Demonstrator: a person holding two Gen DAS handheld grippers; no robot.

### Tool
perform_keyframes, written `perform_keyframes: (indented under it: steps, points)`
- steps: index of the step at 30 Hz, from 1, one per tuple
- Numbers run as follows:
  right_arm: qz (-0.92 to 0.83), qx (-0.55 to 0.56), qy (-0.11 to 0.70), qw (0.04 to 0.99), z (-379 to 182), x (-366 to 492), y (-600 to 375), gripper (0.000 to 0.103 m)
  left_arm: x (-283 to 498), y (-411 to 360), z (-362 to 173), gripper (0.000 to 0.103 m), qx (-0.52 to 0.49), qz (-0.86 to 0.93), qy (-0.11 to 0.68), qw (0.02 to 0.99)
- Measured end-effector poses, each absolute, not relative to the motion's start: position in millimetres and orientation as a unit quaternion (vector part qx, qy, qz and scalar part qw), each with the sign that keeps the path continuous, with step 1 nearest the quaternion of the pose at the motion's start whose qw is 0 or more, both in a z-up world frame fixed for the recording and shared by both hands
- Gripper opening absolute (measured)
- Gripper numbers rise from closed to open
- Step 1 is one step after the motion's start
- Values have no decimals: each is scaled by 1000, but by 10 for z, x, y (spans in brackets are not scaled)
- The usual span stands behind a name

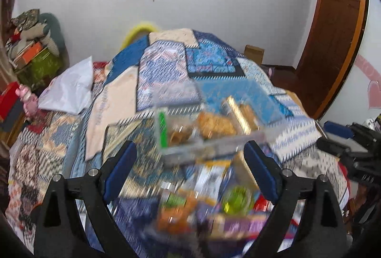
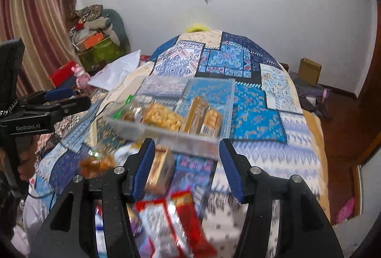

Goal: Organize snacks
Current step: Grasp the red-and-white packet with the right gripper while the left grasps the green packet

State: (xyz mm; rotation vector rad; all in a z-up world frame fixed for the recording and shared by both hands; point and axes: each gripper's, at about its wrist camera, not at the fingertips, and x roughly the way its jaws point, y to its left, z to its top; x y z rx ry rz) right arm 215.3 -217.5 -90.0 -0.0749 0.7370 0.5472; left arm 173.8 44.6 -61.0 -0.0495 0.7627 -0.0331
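Clear plastic box (image 2: 166, 112): rectangular, transparent walls, open top, resting on the bed's patchwork quilt (image 2: 257, 115).
Box contents: a clear bag of yellow puffed snacks (image 2: 162, 116) on the left side; two gold-brown packets (image 2: 202, 117) standing upright on the right side, a barcode visible on one; a green tag (image 2: 122, 106) at the left wall.
Loose snacks, right wrist view: red and silver wrappers (image 2: 171, 222) lie on the quilt directly under the claw; a tan box-shaped packet (image 2: 159, 172) sits just beside the left finger; an orange snack bag (image 2: 97, 164) lies to the left.
Loose snacks, left wrist view: a blurred heap (image 1: 202, 205) of orange, green and purple packets lies between the fingers, nearer than the clear box; individual items cannot be told apart.
Right claw (image 2: 187, 167): fingers spread, nothing between the blue pads; the near wall of the clear box lies just beyond the fingertips, not touching.
Left claw (image 1: 190, 169): fingers spread wide, pinching nothing; the clear box sits beyond and between the fingertips, apart from both.
Cross-view: the left claw appears at the left edge of the right wrist view, beside the box and clear of it.
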Motion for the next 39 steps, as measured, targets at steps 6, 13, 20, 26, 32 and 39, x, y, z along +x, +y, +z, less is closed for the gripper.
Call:
perform_keyframes:
  steps: [6,13,20,26,32,39]
  points:
    - [271,-36,373,887,-1062,1833,-2242,62,1231,615,-915,92,-30,3,402,915]
    - [269,-33,413,869,-1436,1687,-2268,63,843,754,-1398,92,-61,7,454,889]
    - [270,-54,470,839,-1861,1729,-2194,65,607,722,-1629,92,-61,-6,469,881]
    - [263,-66,467,841,-1936,1760,-2148,84,557,684,-1835,92,-65,-9,485,872]
    - [259,-66,483,834,-2081,1846,-2114,85,541,663,-1983,77,-69,-8,485,872]
    - [261,-45,476,839,-2046,1835,-2185,68,536,645,-1983,54,-74,-9,474,877]
